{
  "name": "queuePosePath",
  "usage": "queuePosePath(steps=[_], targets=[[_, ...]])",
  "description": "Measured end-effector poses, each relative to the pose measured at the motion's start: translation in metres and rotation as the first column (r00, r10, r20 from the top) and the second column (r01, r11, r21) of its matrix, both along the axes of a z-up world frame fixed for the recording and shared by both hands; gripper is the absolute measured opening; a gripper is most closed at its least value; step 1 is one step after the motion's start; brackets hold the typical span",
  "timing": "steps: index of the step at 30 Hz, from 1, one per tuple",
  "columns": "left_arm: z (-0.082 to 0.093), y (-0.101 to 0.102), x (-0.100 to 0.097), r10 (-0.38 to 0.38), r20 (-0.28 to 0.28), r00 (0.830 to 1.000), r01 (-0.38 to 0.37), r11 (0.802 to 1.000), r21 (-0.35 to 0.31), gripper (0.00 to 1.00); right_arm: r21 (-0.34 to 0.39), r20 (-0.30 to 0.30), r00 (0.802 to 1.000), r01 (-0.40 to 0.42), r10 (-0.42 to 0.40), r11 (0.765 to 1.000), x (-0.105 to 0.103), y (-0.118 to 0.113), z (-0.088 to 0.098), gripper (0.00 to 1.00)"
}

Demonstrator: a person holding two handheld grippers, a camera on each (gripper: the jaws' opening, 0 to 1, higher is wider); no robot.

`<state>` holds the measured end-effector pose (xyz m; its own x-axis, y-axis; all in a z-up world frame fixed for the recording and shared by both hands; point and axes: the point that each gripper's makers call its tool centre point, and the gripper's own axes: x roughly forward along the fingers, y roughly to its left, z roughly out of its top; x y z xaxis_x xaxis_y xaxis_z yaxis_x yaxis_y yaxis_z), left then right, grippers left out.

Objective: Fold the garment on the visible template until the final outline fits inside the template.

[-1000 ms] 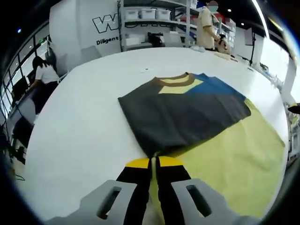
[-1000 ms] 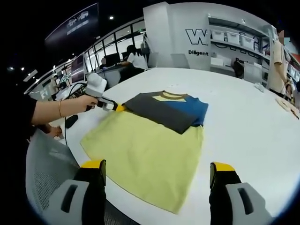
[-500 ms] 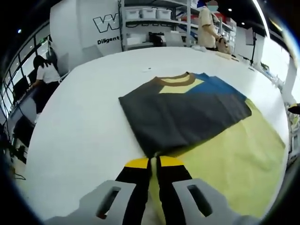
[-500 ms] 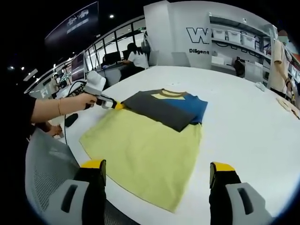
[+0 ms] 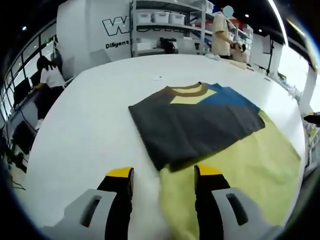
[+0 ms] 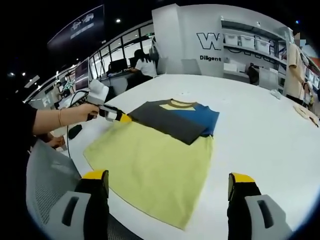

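Garment (image 5: 200, 120) first: we see a T-shirt lying flat on the white tabletop (image 5: 90, 125), its yellow-green lower body spread toward the near edge, and a dark grey part folded over its upper half. A brown collar and a blue patch show at the far end. We cannot make out a template outline under it. Our left gripper (image 5: 162, 177) sits just at the near corner of the grey fold, jaws spread apart, one on either side of the yellow cloth's edge, holding nothing. In the right gripper view the garment (image 6: 155, 155) lies well ahead of our right gripper (image 6: 167, 182), whose jaws stand wide and empty near the tabletop (image 6: 260, 135) edge. Shelves (image 5: 165, 25) line the far wall.
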<state>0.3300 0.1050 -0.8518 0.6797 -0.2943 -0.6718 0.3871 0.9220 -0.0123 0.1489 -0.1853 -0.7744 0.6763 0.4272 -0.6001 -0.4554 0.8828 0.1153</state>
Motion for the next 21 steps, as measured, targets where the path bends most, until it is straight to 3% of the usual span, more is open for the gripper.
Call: queuePosePath(steps=[10,17,21], targets=[[0.007,-0.006,-0.010,-0.064,0.008,0.998,0.064,0.998,-0.001,0.71,-0.008,-0.023,1.000,0.004,-0.005,1.000,-0.002,-0.002,-0.007,0.99],[0.009,-0.012,-0.018,-0.068,-0.009,0.998,0.067,0.996,-0.054,0.91,-0.012,-0.031,0.999,0.007,-0.007,1.000,-0.003,-0.004,-0.011,0.99],[0.008,-0.012,-0.024,-0.081,-0.015,0.997,0.080,0.995,-0.055,0.91,-0.015,-0.038,0.999,0.005,-0.005,1.000,-0.004,-0.004,-0.014,0.99]])
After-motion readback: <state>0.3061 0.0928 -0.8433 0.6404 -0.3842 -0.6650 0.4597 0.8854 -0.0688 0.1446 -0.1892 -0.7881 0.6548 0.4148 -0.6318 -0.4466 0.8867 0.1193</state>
